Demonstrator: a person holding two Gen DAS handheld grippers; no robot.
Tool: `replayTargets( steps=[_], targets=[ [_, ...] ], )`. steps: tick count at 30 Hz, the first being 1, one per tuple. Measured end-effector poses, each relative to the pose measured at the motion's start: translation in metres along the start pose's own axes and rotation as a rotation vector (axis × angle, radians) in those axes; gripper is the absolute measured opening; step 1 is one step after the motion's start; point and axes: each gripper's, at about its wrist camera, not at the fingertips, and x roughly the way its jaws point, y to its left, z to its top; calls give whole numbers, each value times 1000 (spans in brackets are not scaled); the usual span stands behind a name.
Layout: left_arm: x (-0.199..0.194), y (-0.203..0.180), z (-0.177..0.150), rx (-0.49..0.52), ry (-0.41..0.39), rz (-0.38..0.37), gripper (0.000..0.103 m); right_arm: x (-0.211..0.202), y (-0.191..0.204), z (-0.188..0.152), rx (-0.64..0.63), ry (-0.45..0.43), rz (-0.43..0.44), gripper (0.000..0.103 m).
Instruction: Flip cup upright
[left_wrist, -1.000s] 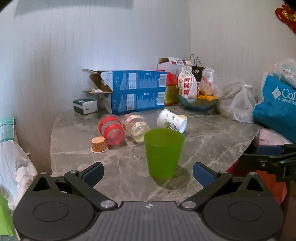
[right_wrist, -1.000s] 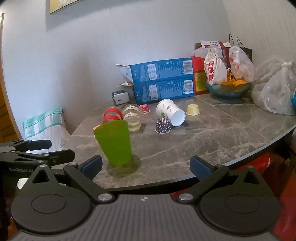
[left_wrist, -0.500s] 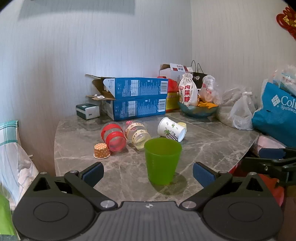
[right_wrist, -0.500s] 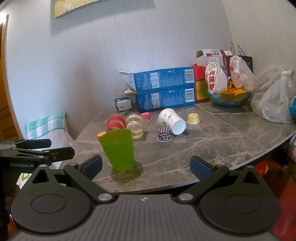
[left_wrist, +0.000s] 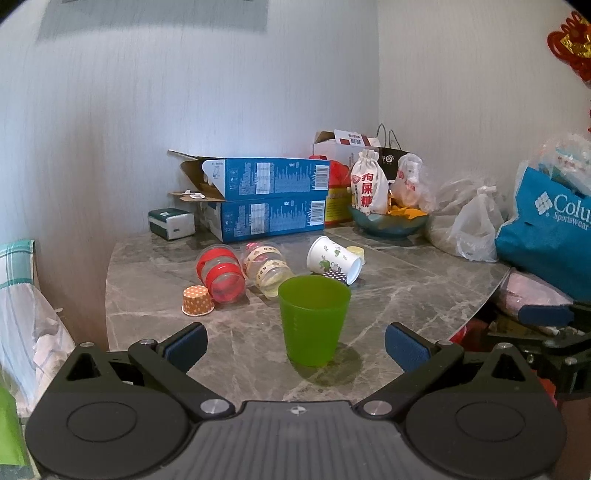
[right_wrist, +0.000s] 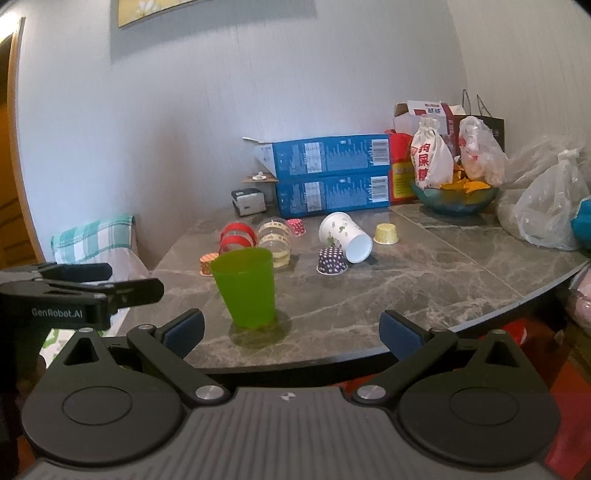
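Translucent green plastic cup (left_wrist: 314, 319) already upright on grey marble worktop (left_wrist: 406, 295), mouth up, axis vertical. Sits dead ahead of left tool (left_wrist: 294, 345), between its spread-apart pads, untouched. Right tool (right_wrist: 291, 330) also spread wide, holding nothing; cup off to its left. Left looks nearer.

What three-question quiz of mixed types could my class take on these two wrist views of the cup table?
1. True or false: the green cup stands upright with its mouth up.
2. Multiple choice: the white paper cup is A) upright, B) on its side, C) upside down.
3. Fill in: both the left gripper and right gripper are ___ and hold nothing.

Key: 1 true; 2 B; 3 open.
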Motion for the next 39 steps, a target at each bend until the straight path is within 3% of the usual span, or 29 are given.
replayTargets(
  steps=[10,16,39],
  targets=[
    [-9,5,2,-28,12,-11,103,-5,13,2,-8,-19,19,102],
    [-19,12,5,-59,-55,-36,103,-12,6,8,59,-56,19,102],
    [-13,5,-16,-38,-8,-30,103,-8,11,-2,65,-48,17,102]
  ],
)
